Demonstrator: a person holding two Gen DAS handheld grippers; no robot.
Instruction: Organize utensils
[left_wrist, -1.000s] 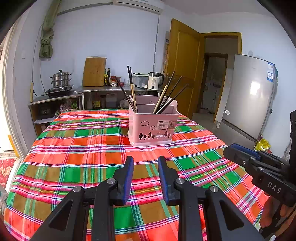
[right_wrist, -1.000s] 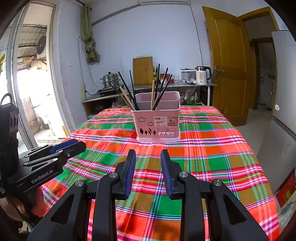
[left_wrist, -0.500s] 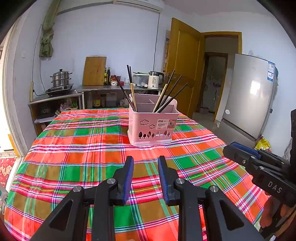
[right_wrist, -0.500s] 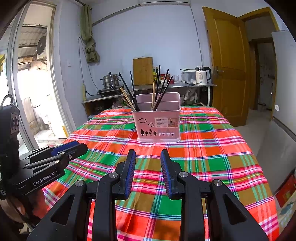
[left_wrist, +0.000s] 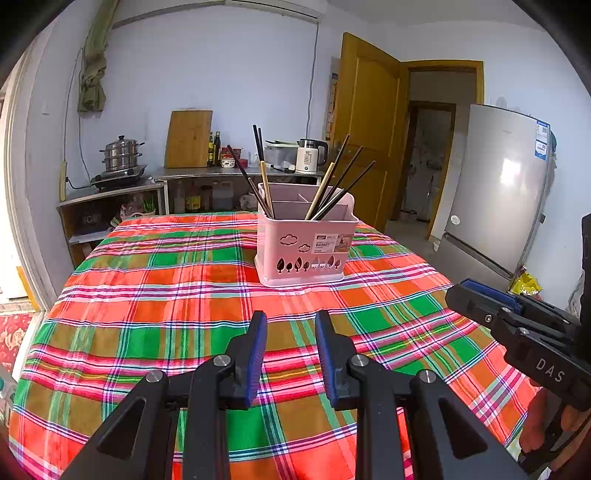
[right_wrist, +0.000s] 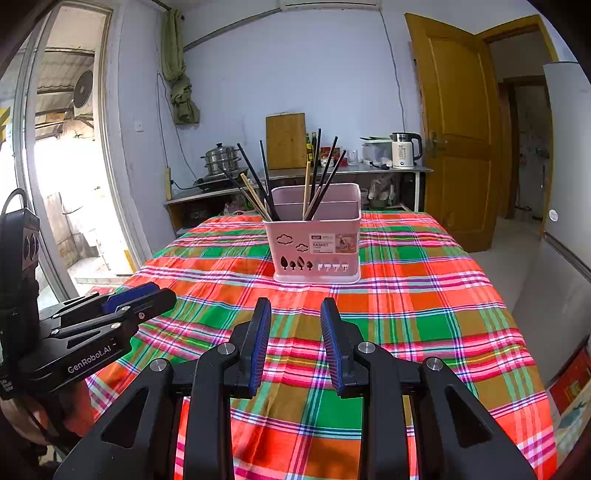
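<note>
A pink utensil basket (left_wrist: 306, 251) stood upright on the worktop (left_wrist: 155, 295), which was covered by a red, green and orange plaid cloth. It sat ahead of both tongs, well apart from their tips, roughly in line with the gap of each. Dark and pale chopsticks (left_wrist: 334, 188) leaned out of its compartments, one bunch at the left end and another nearer the middle.

The left tongs (left_wrist: 288, 325) hovered above the cloth with the blue pads parted, nothing between them and nothing touched. The right tongs (right_wrist: 295, 314) hung likewise over the cloth, pads apart and empty. In the left wrist view the right tongs showed at the right edge; in the right wrist view the left tongs showed at the left edge.
</note>
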